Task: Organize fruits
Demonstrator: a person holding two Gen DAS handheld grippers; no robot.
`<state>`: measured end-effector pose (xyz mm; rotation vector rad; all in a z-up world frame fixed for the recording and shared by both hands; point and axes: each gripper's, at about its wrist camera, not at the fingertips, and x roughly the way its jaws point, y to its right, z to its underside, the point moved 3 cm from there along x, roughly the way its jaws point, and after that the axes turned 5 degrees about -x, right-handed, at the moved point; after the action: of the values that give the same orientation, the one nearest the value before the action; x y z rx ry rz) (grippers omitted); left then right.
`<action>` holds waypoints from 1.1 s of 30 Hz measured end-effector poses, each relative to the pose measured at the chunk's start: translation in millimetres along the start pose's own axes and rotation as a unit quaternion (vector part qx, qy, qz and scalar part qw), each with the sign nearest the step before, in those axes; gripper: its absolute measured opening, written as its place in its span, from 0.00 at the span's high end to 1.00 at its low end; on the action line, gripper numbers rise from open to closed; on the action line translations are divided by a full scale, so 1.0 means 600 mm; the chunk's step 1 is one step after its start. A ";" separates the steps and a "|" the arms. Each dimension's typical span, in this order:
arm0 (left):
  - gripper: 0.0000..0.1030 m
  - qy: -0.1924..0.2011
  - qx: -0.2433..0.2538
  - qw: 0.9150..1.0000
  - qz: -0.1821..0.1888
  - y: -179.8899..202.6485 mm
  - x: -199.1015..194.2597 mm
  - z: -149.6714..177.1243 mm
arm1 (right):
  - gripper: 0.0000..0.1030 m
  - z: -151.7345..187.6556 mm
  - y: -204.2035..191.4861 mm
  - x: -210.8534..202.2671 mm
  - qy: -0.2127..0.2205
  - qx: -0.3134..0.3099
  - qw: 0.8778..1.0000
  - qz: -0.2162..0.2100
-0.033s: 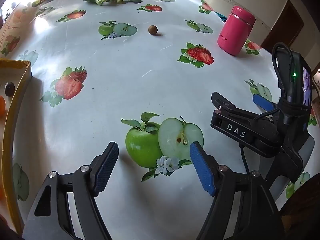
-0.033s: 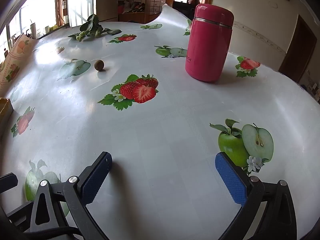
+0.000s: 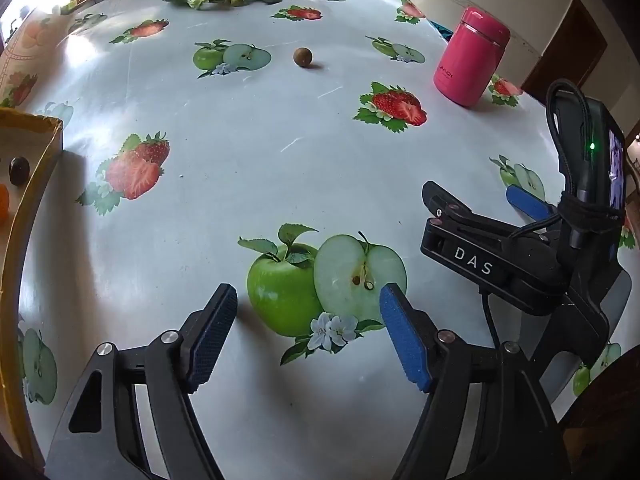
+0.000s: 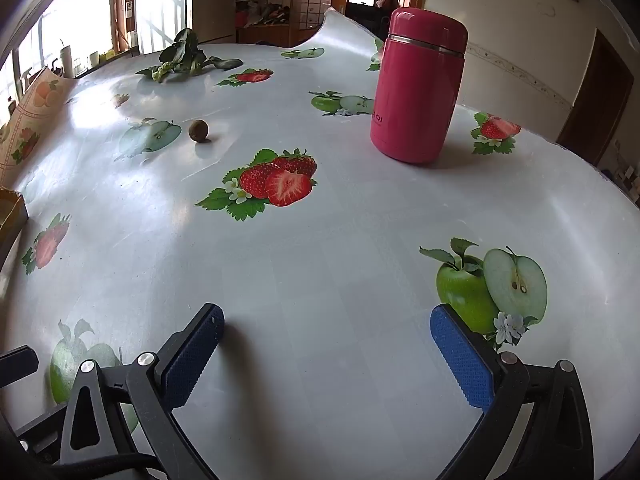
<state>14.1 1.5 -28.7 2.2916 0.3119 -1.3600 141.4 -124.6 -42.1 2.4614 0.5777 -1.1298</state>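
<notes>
Both hand-held grippers spread, nothing between fingers: left hand-held gripper, right hand-held gripper, low over bare tabletop. Small brown fruit alone far ahead, well apart from pink flask. Yellow box cut off at left edge, contents mostly hidden.

Black left gripper, 2 blue pads, silver screws.

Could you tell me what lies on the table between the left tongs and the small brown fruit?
Nothing solid: only tablecloth with printed apples between the left tongs and the brown fruit, seen in the left wrist view.
</notes>
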 end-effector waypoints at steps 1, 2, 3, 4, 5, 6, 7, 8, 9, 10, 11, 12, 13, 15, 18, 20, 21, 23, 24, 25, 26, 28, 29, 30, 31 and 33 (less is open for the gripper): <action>0.29 0.002 0.000 1.000 0.002 -0.006 -0.005 -0.001 | 0.01 0.000 0.000 0.000 0.000 0.000 1.000 0.000; 0.29 0.004 0.004 1.000 -0.003 -0.018 -0.007 -0.009 | 0.01 0.000 0.000 0.000 0.001 0.001 1.000 -0.002; 0.29 0.003 0.010 1.000 -0.018 -0.011 -0.003 -0.016 | 0.00 0.000 0.000 0.000 0.000 0.002 1.000 -0.002; 0.29 0.005 0.011 1.000 -0.019 -0.017 -0.004 -0.020 | 0.01 0.000 0.000 0.000 0.000 0.001 1.000 -0.002; 0.29 0.004 0.009 1.000 -0.017 -0.026 -0.002 -0.030 | 0.01 0.000 0.000 0.000 0.000 0.001 1.000 -0.002; 0.29 0.008 0.015 1.000 -0.026 -0.022 -0.001 -0.028 | 0.01 -0.001 0.000 0.000 0.000 0.001 1.000 -0.002; 0.29 0.009 0.032 0.999 -0.043 -0.015 0.004 -0.018 | 0.01 -0.001 0.001 0.000 0.000 0.001 1.000 -0.002; 0.29 0.005 0.049 0.997 -0.056 -0.003 0.018 -0.012 | 0.01 -0.001 0.001 0.000 0.000 0.001 1.000 -0.002; 0.29 0.004 0.053 0.997 -0.058 0.003 0.024 -0.012 | 0.00 -0.002 0.001 0.000 0.000 0.001 1.000 -0.002; 0.29 0.005 0.053 0.997 -0.058 0.003 0.025 -0.012 | 0.01 -0.002 0.002 0.001 0.000 0.001 1.000 -0.002; 0.29 0.005 0.054 0.997 -0.063 0.005 0.024 -0.014 | 0.01 -0.002 0.002 0.001 0.001 0.001 1.000 -0.002; 0.29 0.008 0.054 0.996 -0.067 0.007 0.022 -0.014 | 0.01 0.000 -0.002 -0.001 0.001 0.000 1.000 -0.001; 0.29 0.010 0.053 0.996 -0.068 0.006 0.019 -0.016 | 0.01 -0.001 -0.003 0.000 0.001 0.000 1.000 -0.001; 0.29 0.007 0.048 0.997 -0.066 0.006 0.018 -0.020 | 0.00 -0.001 -0.003 0.000 0.001 0.000 1.000 -0.001; 0.29 0.008 0.045 0.996 -0.074 0.005 0.020 -0.021 | 0.00 -0.001 -0.003 -0.001 0.001 0.000 1.000 0.000; 0.29 0.007 0.039 0.997 -0.070 -0.001 0.021 -0.020 | 0.01 0.001 -0.004 0.000 0.001 -0.001 1.000 -0.001; 0.29 0.008 0.036 0.997 -0.067 -0.003 0.020 -0.020 | 0.01 0.001 -0.003 0.000 0.001 -0.001 1.000 -0.001; 0.29 0.009 0.033 0.997 -0.063 -0.006 0.018 -0.018 | 0.01 0.000 -0.003 -0.001 0.001 -0.002 1.000 -0.001; 0.29 0.010 0.033 0.997 -0.062 -0.006 0.017 -0.019 | 0.01 0.000 -0.003 -0.001 0.001 -0.003 1.000 0.000; 0.29 0.012 0.032 0.997 -0.063 -0.006 0.018 -0.018 | 0.01 0.001 0.002 -0.002 0.001 -0.002 1.000 -0.001; 0.29 0.011 0.031 0.997 -0.065 -0.007 0.020 -0.020 | 0.00 0.000 0.001 -0.001 0.001 -0.002 1.000 -0.001; 0.29 0.011 0.022 0.998 -0.064 -0.017 0.020 -0.020 | 0.01 -0.001 0.000 0.001 0.001 -0.002 1.000 0.000; 0.29 0.011 0.018 0.998 -0.063 -0.023 0.018 -0.019 | 0.01 -0.001 0.000 0.001 0.000 -0.002 1.000 0.000; 0.29 0.012 0.014 0.998 -0.061 -0.029 0.016 -0.018 | 0.01 -0.001 0.000 0.001 0.000 -0.002 1.000 -0.001; 0.29 0.012 0.014 0.998 -0.063 -0.034 0.015 -0.015 | 0.01 -0.001 0.000 0.001 0.001 -0.002 1.000 -0.001; 0.29 0.010 0.009 0.998 -0.065 -0.044 0.011 -0.013 | 0.01 -0.001 0.000 0.001 0.001 -0.002 1.000 0.000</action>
<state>12.3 28.2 -38.5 2.3377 0.4650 -1.4084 141.9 -124.2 -42.2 2.4583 0.5805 -1.1259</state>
